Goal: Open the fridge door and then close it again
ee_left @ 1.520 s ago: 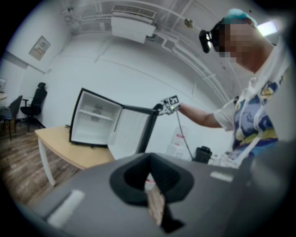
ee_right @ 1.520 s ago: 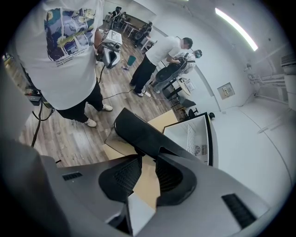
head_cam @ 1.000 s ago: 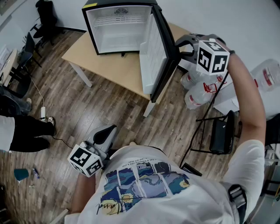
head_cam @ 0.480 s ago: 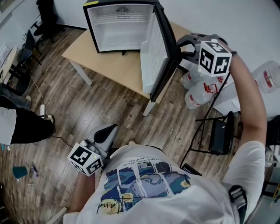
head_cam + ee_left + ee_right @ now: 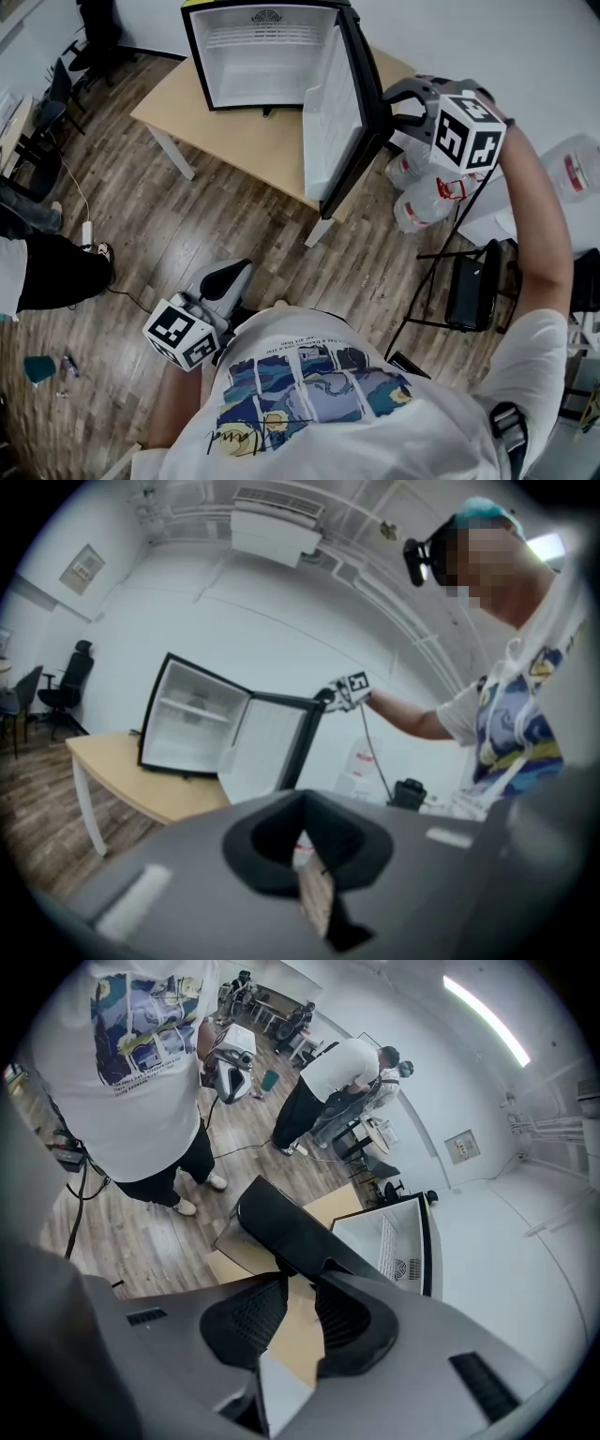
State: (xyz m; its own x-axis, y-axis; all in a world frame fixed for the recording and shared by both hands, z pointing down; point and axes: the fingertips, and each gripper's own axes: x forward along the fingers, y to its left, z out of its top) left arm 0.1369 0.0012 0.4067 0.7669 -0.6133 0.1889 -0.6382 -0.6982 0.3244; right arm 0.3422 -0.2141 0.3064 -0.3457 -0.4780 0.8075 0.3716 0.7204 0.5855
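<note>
One open fridge (image 5: 258, 61) on tan table (image 5: 246, 142) — plank floor (image 5: 192, 246) around.

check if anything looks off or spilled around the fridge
Nothing spilled or damaged. The fridge sits upright on the table, empty, with its door wide open and the right gripper at the door's edge. Jugs sit on the floor beside the table.

no legible text, cursive script (image 5: 234, 442) on white t-shirt (image 5: 441, 412) hem too blurred, red label (image 5: 451, 188) on clear plastic water jug (image 5: 415, 214) unreadable
</note>
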